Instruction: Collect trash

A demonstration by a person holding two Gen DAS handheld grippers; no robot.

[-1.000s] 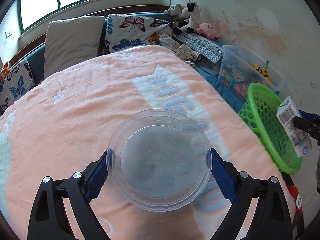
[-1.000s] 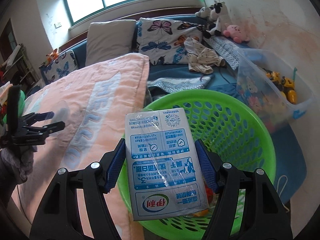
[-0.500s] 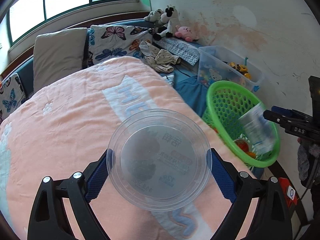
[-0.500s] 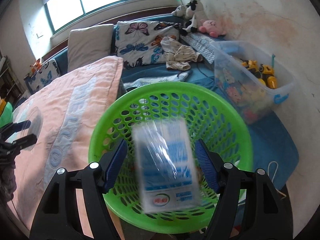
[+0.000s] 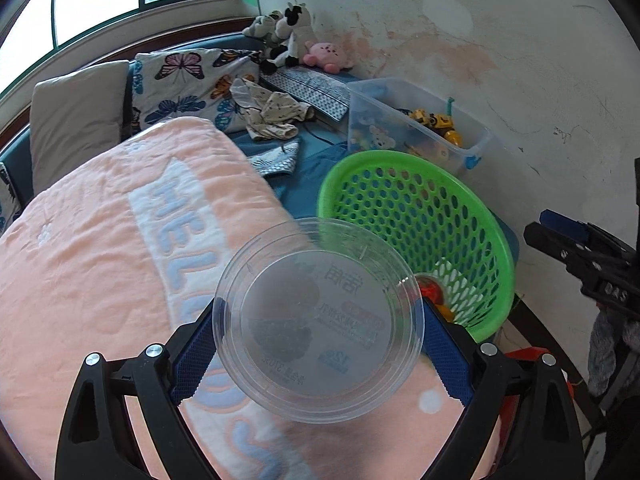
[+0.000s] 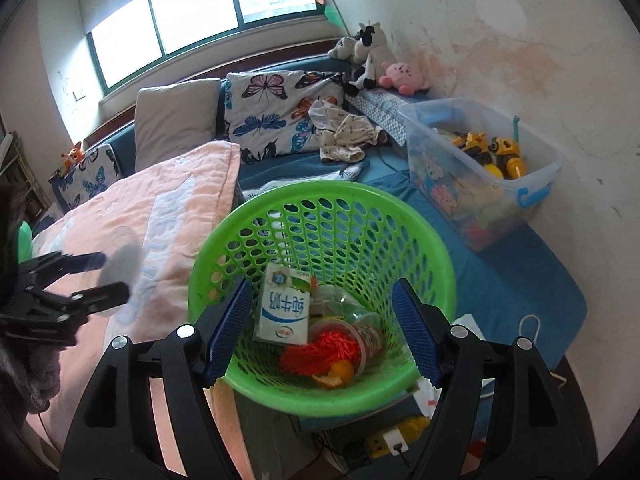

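The bed, under its peach blanket [image 5: 100, 264], lay directly left of the green basket [image 6: 436, 248], and the clear toy bin [image 6: 532, 196] stood just right of the basket against the wall. Inside the basket the milk carton [image 6: 285, 307] leaned on the left wall above orange netting [image 6: 320, 350], a clear cup and a scrap of peel.

The likely slip here concerned the clear plastic lid [image 5: 318, 320]. It hung over the blanket's edge, only overlapping the basket's near rim; let go there, I judged, it could land on the bed or glance off the rim to the floor. Being light and slick, it might also pop out of the grip.

The left claw [image 5: 318, 344] pinched that lid across its width, pads pressed on both edges. The right claw [image 6: 322, 326] stood spread above the basket mouth, having just been opening, with nothing between its pads.
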